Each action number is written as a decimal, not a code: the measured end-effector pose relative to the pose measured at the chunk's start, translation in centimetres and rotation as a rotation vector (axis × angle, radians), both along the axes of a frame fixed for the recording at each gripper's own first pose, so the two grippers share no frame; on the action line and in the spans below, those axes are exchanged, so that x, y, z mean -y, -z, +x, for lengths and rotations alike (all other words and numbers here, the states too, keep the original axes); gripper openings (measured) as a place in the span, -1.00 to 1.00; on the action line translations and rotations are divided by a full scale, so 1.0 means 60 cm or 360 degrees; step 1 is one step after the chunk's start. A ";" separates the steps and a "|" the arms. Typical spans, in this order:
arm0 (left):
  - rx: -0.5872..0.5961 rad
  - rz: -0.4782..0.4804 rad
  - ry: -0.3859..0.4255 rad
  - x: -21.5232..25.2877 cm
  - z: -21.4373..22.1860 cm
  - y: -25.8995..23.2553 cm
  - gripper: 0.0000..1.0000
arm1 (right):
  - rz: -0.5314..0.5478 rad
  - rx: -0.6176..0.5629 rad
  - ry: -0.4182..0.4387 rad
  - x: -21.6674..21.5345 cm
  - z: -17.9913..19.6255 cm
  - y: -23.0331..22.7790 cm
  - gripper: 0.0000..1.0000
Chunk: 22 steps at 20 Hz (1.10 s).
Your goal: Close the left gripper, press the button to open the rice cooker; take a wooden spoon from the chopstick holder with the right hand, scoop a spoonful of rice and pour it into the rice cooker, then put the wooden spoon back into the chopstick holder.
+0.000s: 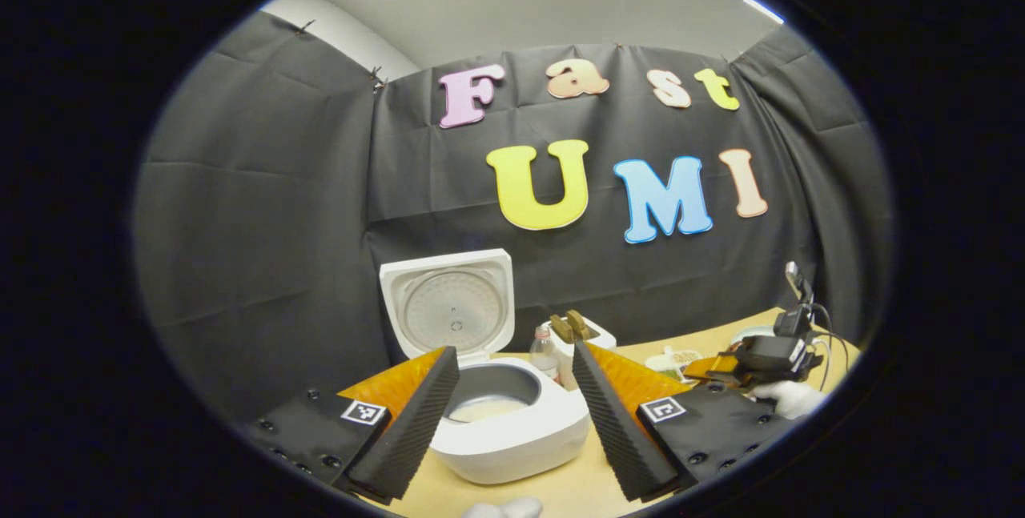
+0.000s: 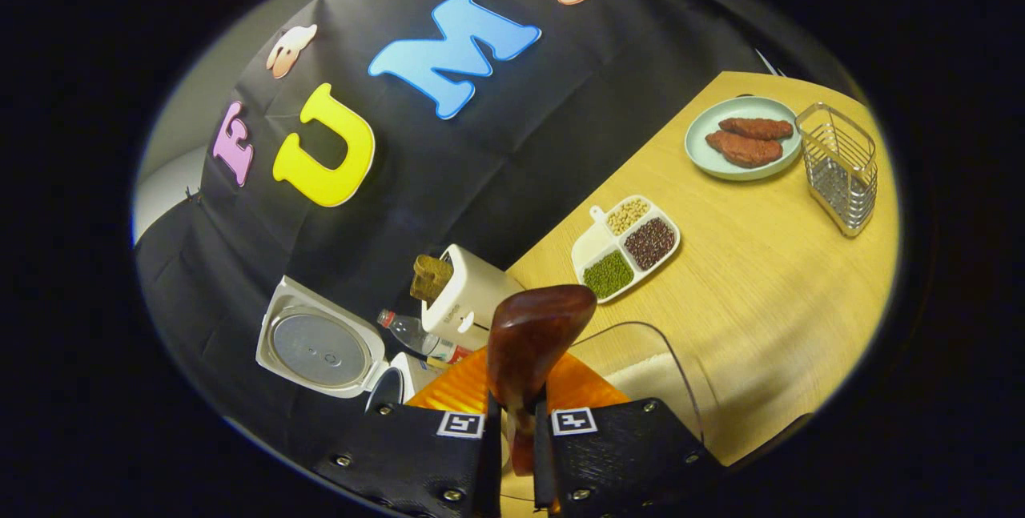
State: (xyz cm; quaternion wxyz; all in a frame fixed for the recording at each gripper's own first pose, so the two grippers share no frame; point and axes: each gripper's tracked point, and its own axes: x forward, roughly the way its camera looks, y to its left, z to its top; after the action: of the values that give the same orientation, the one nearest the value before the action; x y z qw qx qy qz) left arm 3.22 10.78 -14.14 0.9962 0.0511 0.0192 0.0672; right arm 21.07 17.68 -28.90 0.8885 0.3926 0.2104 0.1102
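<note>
1. Up front, in the left gripper view, my left gripper (image 1: 512, 406) hangs with its fingers spread wide, empty, framing the rice cooker (image 1: 512, 422); its lid (image 1: 450, 306) stands open and pale rice lies in the pot.
2. Over in the right gripper view, my right gripper (image 2: 514, 454) is clamped on the wooden spoon (image 2: 535, 338) by its handle, bowl up, above a clear container (image 2: 657, 366) of rice. I judge the spoon light, stiff and smooth; a hold low on the handle suits it.

Staged kitchen booth: black cloth wall (image 1: 264, 206), wooden table (image 2: 761, 262), rice cooker (image 1: 504, 414).
</note>
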 end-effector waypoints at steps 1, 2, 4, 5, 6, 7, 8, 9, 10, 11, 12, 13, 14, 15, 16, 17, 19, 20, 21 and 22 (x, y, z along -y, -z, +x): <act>0.0000 -0.0003 0.0009 0.003 0.001 -0.003 0.97 | 0.0017 0.0003 0.0014 0.006 -0.003 -0.006 -0.68; -0.0002 -0.0005 0.0009 0.005 0.000 0.000 0.98 | 0.0020 0.0012 0.0024 0.010 -0.002 -0.012 -0.68; -0.0005 -0.0015 0.0011 0.006 0.002 -0.001 0.98 | 0.0009 0.0018 0.0035 0.020 -0.001 -0.019 -0.67; -0.0006 -0.0018 0.0010 0.006 0.002 -0.002 0.99 | 0.0014 0.0021 0.0032 0.020 -0.003 -0.022 -0.67; -0.0011 -0.0020 0.0009 0.005 0.002 0.001 0.99 | 0.0020 0.0017 0.0036 0.022 -0.004 -0.026 -0.68; -0.0013 -0.0025 0.0006 0.004 0.000 0.000 0.99 | 0.0041 0.0014 0.0038 0.025 -0.005 -0.033 -0.67; -0.0014 -0.0028 0.0005 0.002 -0.002 0.001 0.99 | 0.0059 0.0016 0.0041 0.027 -0.004 -0.041 -0.68; -0.0017 -0.0025 -0.0002 -0.002 -0.003 0.001 0.99 | 0.0078 0.0016 0.0042 0.026 -0.002 -0.049 -0.68; -0.0020 -0.0024 -0.0007 -0.005 -0.004 0.004 0.99 | 0.0108 0.0020 0.0048 0.027 -0.001 -0.062 -0.67; -0.0021 -0.0026 -0.0013 -0.007 -0.006 0.004 0.99 | 0.0137 0.0026 0.0048 0.024 0.001 -0.075 -0.68; -0.0024 -0.0027 -0.0017 -0.011 -0.009 0.006 0.99 | 0.0163 0.0036 0.0048 0.022 0.002 -0.091 -0.68; -0.0024 -0.0029 -0.0027 -0.015 -0.011 0.006 0.99 | 0.0179 0.0039 0.0045 0.018 0.003 -0.107 -0.68; -0.0023 -0.0033 -0.0030 -0.018 -0.013 0.005 0.99 | 0.0191 0.0053 0.0041 0.015 0.006 -0.126 -0.68; -0.0021 -0.0034 -0.0038 -0.022 -0.017 0.004 0.99 | 0.0203 0.0065 0.0033 0.009 0.008 -0.147 -0.68; -0.0020 -0.0028 -0.0045 -0.026 -0.020 0.004 0.99 | 0.0218 0.0080 0.0023 -0.001 0.010 -0.168 -0.68; -0.0024 -0.0017 -0.0064 -0.032 -0.021 0.003 0.99 | 0.0232 0.0090 0.0007 -0.015 0.012 -0.189 -0.68; -0.0018 -0.0027 -0.0084 -0.043 -0.025 0.005 0.99 | 0.0242 0.0116 -0.0035 -0.046 0.009 -0.228 -0.68; -0.0023 -0.0040 -0.0093 -0.046 -0.026 0.007 0.99 | 0.0244 0.0130 -0.0063 -0.068 0.010 -0.246 -0.68; -0.0026 -0.0050 -0.0102 -0.049 -0.031 0.008 0.98 | 0.0255 0.0129 -0.0097 -0.096 0.014 -0.257 -0.68; -0.0023 -0.0059 -0.0115 -0.055 -0.033 0.009 0.99 | 0.0275 0.0129 -0.0127 -0.123 0.016 -0.269 -0.68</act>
State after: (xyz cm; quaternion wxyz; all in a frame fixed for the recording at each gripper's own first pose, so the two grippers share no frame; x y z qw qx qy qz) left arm 1.25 14.07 -14.71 0.9938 0.0324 0.0296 0.1023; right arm 22.03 25.04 -12.75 0.8540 0.4543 0.1795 0.1790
